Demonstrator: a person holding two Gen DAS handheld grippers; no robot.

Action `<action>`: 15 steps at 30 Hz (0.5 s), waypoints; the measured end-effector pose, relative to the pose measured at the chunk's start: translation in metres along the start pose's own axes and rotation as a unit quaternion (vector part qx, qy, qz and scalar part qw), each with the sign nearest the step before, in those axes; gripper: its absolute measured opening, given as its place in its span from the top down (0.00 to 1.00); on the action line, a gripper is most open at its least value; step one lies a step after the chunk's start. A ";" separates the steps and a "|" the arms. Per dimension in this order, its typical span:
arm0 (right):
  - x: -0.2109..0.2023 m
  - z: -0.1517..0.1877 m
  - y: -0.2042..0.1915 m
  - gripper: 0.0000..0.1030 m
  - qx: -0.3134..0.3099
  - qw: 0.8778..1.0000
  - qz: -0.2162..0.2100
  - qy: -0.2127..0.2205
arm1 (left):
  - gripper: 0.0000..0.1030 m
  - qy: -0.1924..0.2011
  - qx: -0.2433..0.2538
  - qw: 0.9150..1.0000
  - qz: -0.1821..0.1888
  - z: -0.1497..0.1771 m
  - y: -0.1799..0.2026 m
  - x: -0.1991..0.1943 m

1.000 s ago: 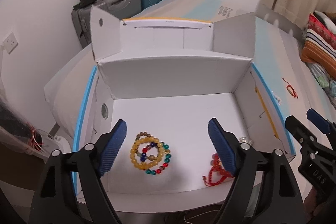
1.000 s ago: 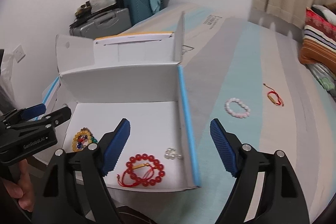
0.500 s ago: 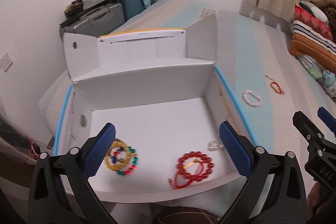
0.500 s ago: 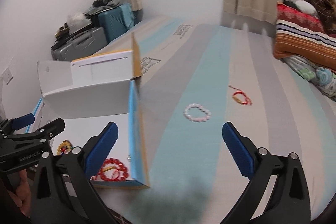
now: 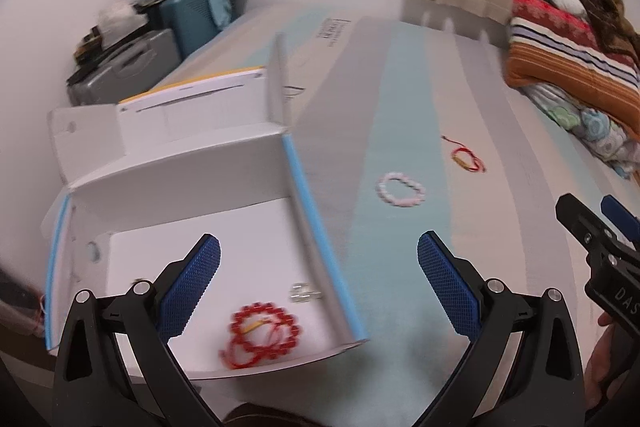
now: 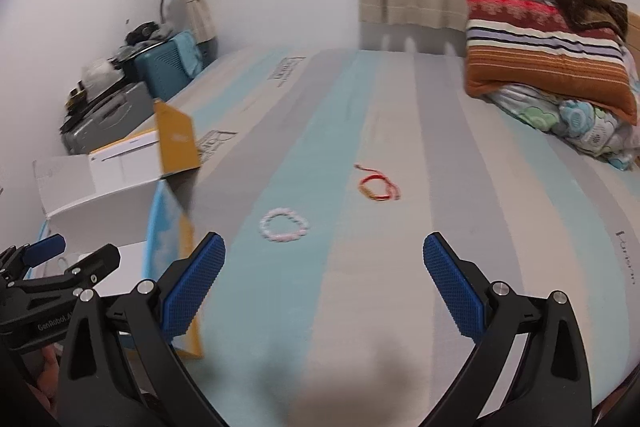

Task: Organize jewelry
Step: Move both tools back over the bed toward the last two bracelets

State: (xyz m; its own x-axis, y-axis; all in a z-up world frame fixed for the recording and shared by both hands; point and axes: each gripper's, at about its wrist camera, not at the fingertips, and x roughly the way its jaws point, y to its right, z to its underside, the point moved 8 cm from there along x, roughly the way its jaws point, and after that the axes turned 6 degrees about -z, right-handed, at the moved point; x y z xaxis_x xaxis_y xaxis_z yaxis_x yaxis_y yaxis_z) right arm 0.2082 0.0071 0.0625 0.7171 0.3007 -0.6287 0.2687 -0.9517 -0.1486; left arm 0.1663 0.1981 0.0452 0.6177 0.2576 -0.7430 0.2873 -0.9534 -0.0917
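Currently my left hand-held gripper (image 5: 319, 283) and right hand-held gripper (image 6: 324, 281) both spread apart, empty. White bead bracelet (image 6: 284, 225) and red cord bracelet (image 6: 378, 187) on bed (image 6: 500, 227); red bead bracelet (image 5: 264, 333) inside white box (image 5: 176, 167).

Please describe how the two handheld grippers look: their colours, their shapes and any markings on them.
Both are alike. The left gripper has two black, skeleton-like plastic fingers with triangular cut-outs and silver screws, each ending in a blue pad with a fine grid texture. The right gripper is the same. White letters are printed on each body; only "GenRobot" on the left and "DAS" on the right can be read.
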 end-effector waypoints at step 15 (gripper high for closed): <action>0.063 -0.007 0.104 0.07 0.023 0.998 0.044 -0.027 | 0.06 -0.014 0.060 0.997 0.044 -0.018 0.123 0.076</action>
State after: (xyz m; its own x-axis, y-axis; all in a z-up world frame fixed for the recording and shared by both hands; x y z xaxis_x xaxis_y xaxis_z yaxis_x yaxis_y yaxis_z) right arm 0.2862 -0.0728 0.0127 0.7004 0.2140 -0.6809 0.1757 -0.9763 -0.1262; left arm 0.2616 0.1026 -0.0104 0.6148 0.1699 -0.7702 0.1428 -0.9844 -0.1031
